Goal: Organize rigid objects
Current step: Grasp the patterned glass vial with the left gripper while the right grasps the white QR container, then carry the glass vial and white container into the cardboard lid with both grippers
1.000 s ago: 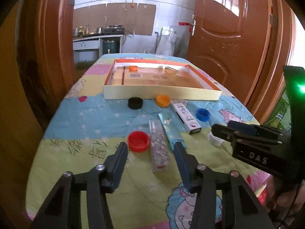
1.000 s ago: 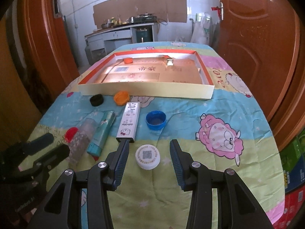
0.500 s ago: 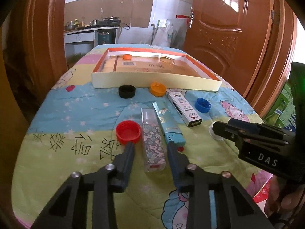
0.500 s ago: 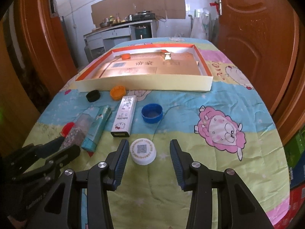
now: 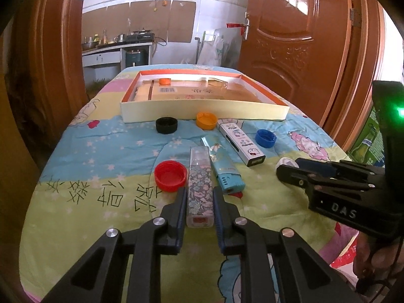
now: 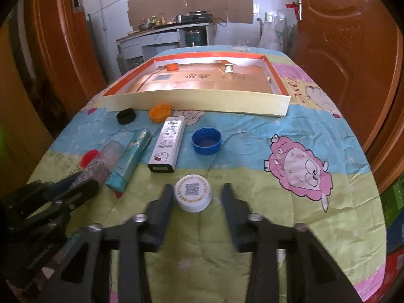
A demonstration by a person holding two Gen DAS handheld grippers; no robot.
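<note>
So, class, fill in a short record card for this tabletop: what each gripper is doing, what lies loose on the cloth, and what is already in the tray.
left gripper: jaws closed against the sides of the floral box
right gripper: open, fingers either side of the white cap, not gripping it
loose caps: red cap, black cap, orange cap, blue cap
loose boxes: teal box, white cartoon box
tray: holds a small orange cap

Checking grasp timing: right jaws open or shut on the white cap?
Open. The right gripper straddles the white cap, with a visible gap on its right side.
</note>
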